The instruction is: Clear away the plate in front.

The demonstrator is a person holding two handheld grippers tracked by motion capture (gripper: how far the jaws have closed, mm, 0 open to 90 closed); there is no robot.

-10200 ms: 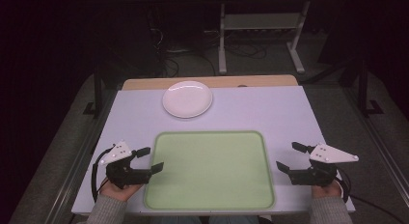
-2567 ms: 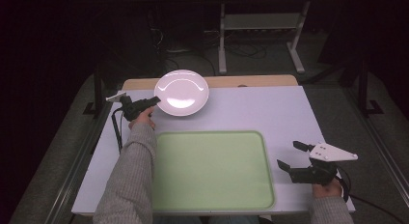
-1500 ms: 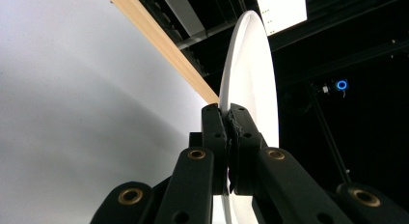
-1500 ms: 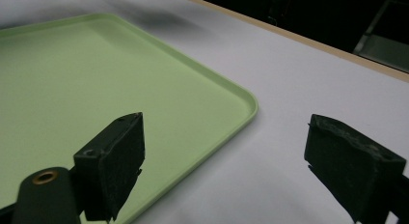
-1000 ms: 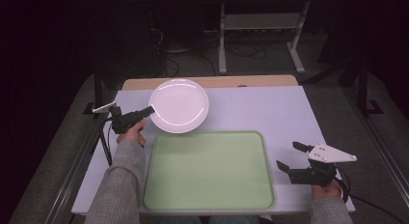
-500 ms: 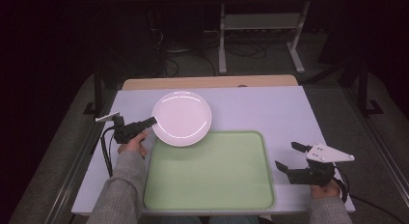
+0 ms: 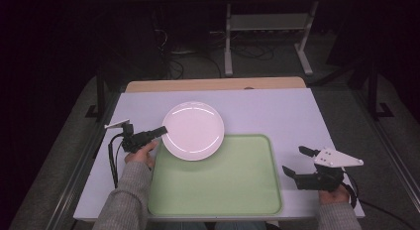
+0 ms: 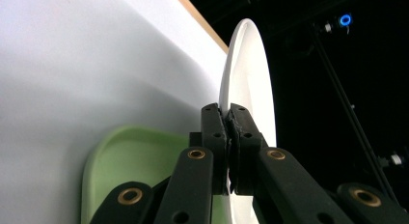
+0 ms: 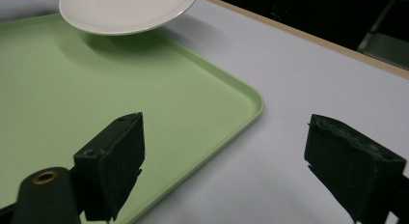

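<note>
A round white plate (image 7: 193, 131) hangs in the air above the far left corner of the green tray (image 7: 233, 185). My left gripper (image 7: 161, 130) is shut on the plate's left rim and carries it. In the left gripper view both pads pinch the rim of the plate (image 8: 248, 79), and the tray (image 8: 130, 156) lies below. My right gripper (image 7: 296, 162) rests on the table to the right of the tray, jaws wide open with nothing between them. The right gripper view shows the plate (image 9: 125, 9) floating over the tray (image 9: 96, 89), casting a shadow on it.
The white table top (image 7: 277, 113) has a wooden strip (image 7: 213, 85) along its far edge. Beyond the table a metal stand (image 7: 267, 27) and cables sit on the dark floor.
My left gripper has carried the plate from the table's far side toward me and downward, so it now overlaps the tray's far left corner. The right gripper has stayed put.
</note>
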